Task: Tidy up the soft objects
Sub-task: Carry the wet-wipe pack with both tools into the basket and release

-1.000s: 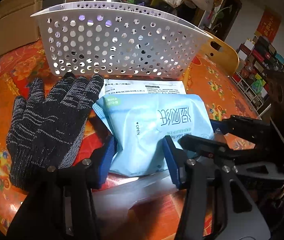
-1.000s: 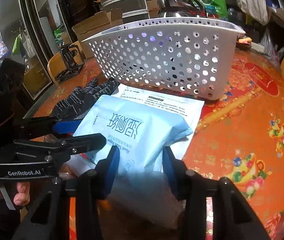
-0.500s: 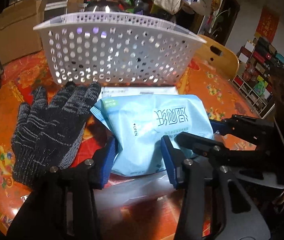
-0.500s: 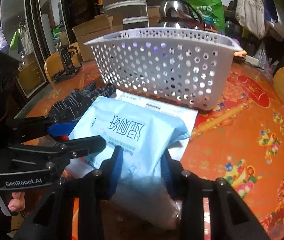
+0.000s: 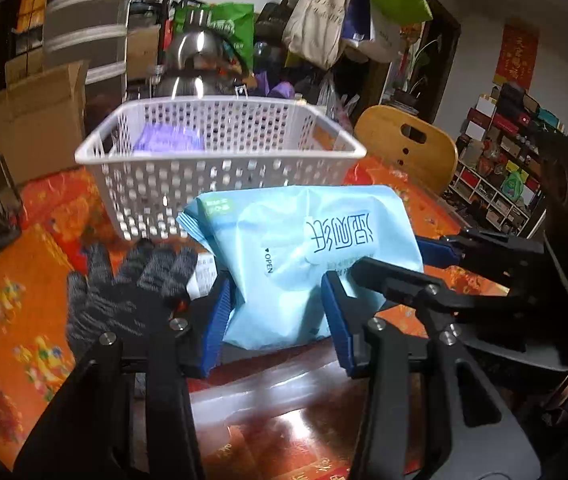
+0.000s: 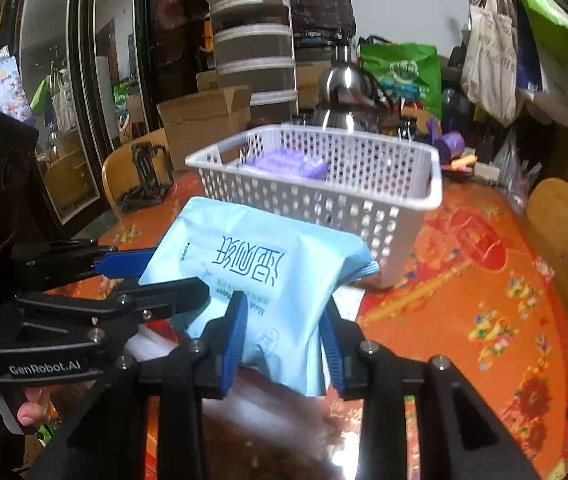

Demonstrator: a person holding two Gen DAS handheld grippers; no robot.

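1. glove [image 5: 124, 296] — dark knit, lying flat on the table [image 5: 36, 264] at 9 o'clock of your left gripper, fingers toward the basket. judged the next soft item to collect.
2. left gripper [image 5: 274, 316] — jaws narrow, blue pads pressed into the near end of the wipes pack.
3. wipes pack [image 5: 303, 248] — pale blue, soft, lifted off the table and carried between both tools, just short of the basket's near wall.
4. right gripper [image 6: 284, 336] — its jaws have just been closing on the pack's other near corner, the wrapper dented between the pads.
5. basket [image 5: 220, 152] — white, perforated, at 12 o'clock; a purple packet [image 5: 168, 140] already lies inside.
6. step in hand — carrying the pack to the basket. your next move calls for raising it over the near rim, keeping both tools level together so the wrapper does not twist, then letting go inside.
7. surface and room — orange floral tablecloth; cardboard box [image 5: 40, 120] at 10 o'clock, steel kettle [image 5: 192, 60] behind, wooden chair [image 5: 407, 144] at 2 o'clock, hanging bags beyond.
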